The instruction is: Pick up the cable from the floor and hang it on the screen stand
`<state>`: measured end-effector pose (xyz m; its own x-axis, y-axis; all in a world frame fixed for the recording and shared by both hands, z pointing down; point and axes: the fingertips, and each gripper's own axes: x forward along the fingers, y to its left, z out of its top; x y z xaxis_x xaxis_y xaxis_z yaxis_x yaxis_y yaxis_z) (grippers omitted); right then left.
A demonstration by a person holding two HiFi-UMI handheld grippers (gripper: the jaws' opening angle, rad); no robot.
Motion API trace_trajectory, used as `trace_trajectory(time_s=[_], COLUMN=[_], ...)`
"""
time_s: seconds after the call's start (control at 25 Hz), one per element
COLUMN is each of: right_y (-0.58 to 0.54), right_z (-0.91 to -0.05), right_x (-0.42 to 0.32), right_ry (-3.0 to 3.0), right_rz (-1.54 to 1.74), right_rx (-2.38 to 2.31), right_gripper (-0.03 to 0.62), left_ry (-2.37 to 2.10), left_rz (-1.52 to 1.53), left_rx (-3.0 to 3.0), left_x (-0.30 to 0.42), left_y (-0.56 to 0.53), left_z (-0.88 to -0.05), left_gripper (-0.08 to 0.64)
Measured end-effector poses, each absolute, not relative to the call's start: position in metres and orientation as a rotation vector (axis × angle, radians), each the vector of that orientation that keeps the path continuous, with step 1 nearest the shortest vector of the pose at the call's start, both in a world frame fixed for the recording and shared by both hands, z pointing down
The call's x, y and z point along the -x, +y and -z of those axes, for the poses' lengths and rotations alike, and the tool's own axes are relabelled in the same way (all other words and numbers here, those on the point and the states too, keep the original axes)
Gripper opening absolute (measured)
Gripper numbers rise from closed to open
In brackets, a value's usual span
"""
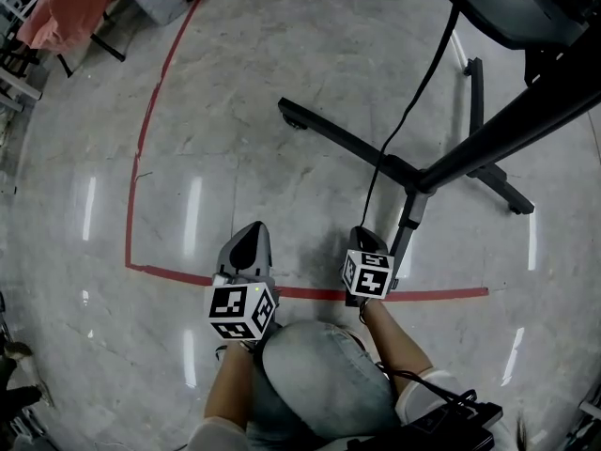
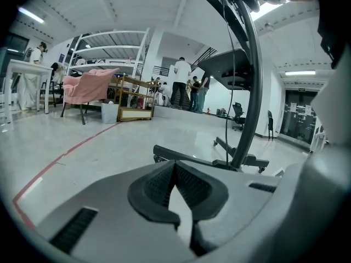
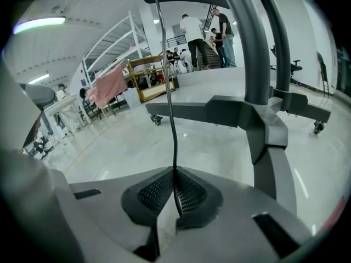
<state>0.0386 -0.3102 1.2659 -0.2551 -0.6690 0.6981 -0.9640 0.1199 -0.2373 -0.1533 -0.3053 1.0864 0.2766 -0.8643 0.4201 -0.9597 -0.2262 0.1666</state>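
Polished grey floor (image 1: 235, 139), red tape line (image 1: 282, 291). Right gripper (image 3: 175, 179) jaws pinched on cable (image 3: 173, 136), which rises toward screen stand (image 1: 451, 172) at 1 o'clock. Left gripper (image 2: 175, 171) jaws together, empty. Risk: thin cable slipping free under tension.

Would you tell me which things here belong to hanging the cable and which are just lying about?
Part of the job:
cable, clamped in the right gripper
screen stand
left gripper, shut and empty

Just lying about:
red tape on the floor
pink cloth
wooden cart
people at the back
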Motion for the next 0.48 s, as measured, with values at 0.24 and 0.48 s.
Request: trace_trajectory(time_s=[0.24, 0.48], right_y=[-0.3, -0.279], right_z=[-1.217, -1.128], right_x=[-0.041, -0.041], right_ry=[-2.044, -2.081], right_rz=[-0.94, -0.839], right_rx=[-1.587, -1.537], right_gripper=[0.021, 0.021], left_ry=[-1.682, -1.663], left_rz=[-0.295, -0.216], left_rx=[-2.196, -2.109], left_x=[0.163, 0.165], left_y=[-0.316, -0.31], left_z=[-1.049, -0.979], left_gripper=[0.003, 0.003])
